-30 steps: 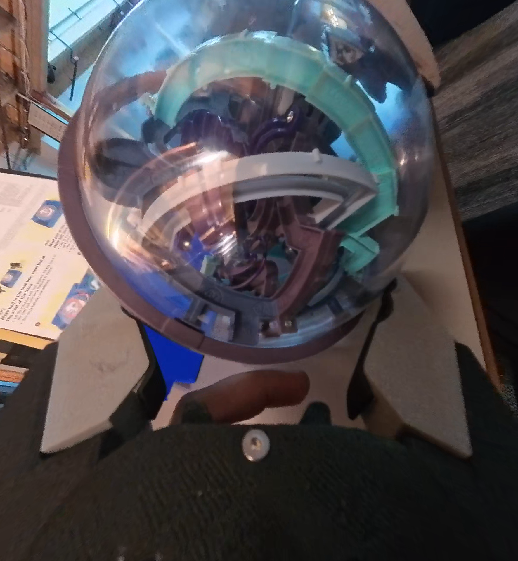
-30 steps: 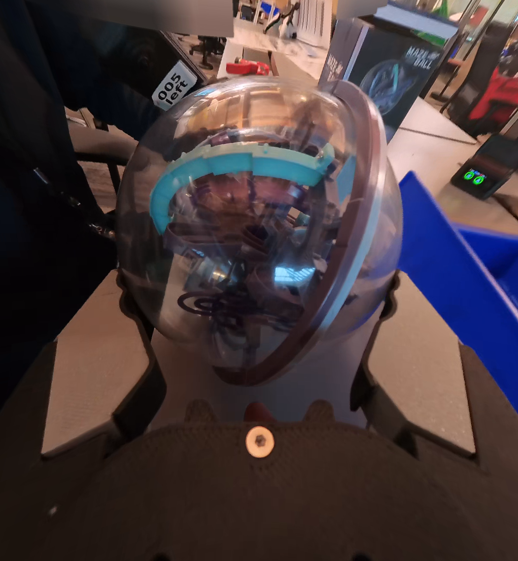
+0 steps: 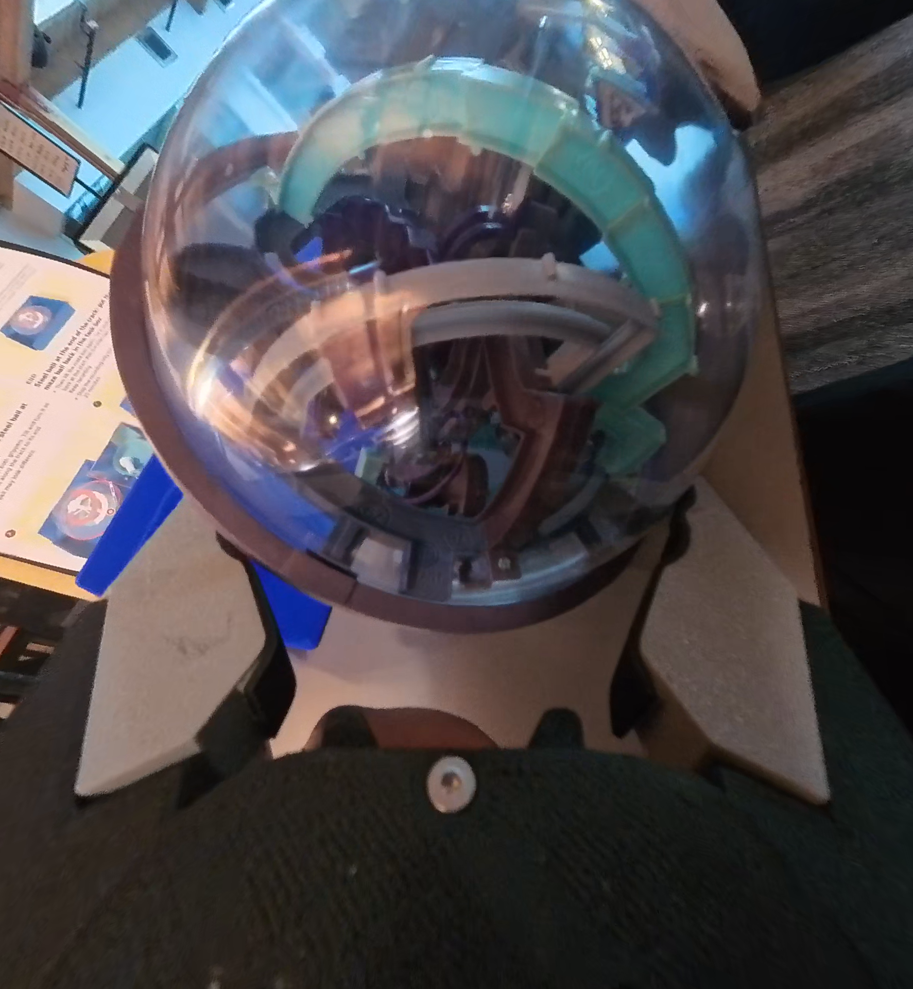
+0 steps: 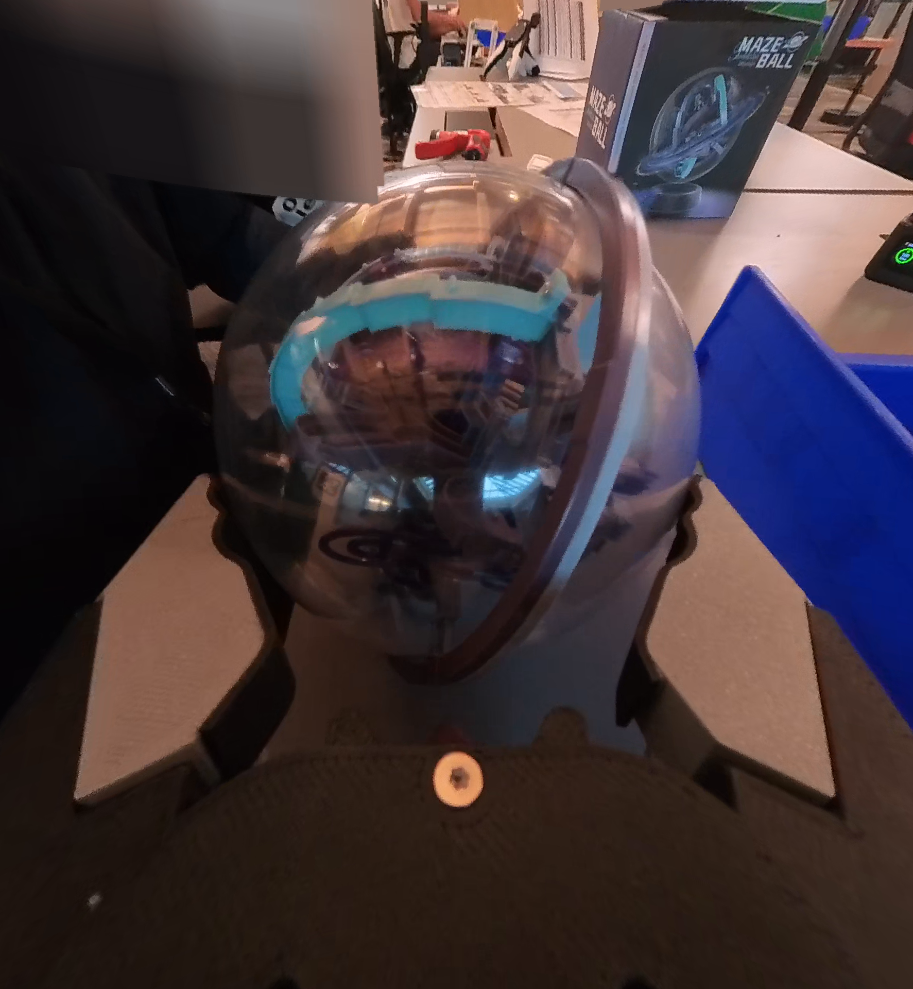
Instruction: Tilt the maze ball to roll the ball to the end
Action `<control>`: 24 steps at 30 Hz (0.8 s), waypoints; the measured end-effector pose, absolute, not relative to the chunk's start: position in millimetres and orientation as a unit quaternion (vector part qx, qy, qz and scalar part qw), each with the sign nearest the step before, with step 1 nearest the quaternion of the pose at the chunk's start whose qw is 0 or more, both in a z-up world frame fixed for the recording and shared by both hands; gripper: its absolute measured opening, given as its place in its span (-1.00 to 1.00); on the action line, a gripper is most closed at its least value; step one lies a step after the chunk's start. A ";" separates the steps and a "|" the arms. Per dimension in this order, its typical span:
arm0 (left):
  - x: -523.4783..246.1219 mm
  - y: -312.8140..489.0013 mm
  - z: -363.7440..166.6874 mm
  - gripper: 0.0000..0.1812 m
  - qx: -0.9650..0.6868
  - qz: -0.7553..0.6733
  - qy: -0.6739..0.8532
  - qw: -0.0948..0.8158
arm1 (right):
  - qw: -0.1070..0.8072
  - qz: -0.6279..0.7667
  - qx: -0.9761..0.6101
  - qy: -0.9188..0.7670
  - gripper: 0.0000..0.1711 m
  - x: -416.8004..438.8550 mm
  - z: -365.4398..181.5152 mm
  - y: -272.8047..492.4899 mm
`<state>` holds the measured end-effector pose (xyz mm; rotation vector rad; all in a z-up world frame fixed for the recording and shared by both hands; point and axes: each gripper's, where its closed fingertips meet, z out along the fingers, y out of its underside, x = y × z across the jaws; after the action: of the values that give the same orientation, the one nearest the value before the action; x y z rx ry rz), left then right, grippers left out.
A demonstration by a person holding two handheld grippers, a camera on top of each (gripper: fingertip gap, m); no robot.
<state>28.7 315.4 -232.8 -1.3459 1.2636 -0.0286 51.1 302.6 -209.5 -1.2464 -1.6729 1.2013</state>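
Both tongs, left tongs [image 3: 454,540] and right tongs [image 4: 451,535], clamp the maze ball [image 3: 443,299] from opposite sides, above the tabletop [image 4: 796,176]. Reflections on the clear shell hide the small steel ball; its fingertips are partly covered.

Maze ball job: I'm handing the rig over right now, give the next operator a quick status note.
Left gripper: shut on the maze ball, lifted off the table.
Right gripper: also shut on the maze ball, from the other side; brown seam ring runs steeply, tilted.
Blue bin sits just to the right.
Done: sphere held by both.
Left: I cannot pick out the steel ball inside; find it, then tilt gently.
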 end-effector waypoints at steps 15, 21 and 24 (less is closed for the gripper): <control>30.4 315.2 -233.5 0.68 -0.578 -0.018 0.552 0.601 | 0.262 0.470 -0.474 -0.696 0.85 36.3 -185.6 296.8; 25.5 317.9 -236.2 0.65 -0.598 -0.014 0.542 0.590 | 0.232 0.463 -0.490 -0.701 0.85 34.4 -188.3 301.1; 18.5 311.7 -238.8 0.55 -0.606 -0.014 0.542 0.582 | 0.237 0.462 -0.488 -0.702 0.85 33.8 -188.0 300.2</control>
<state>18.5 311.7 -238.8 -1.4145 1.2664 -0.0331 33.8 300.2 -188.0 -1.3368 -1.9249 1.2662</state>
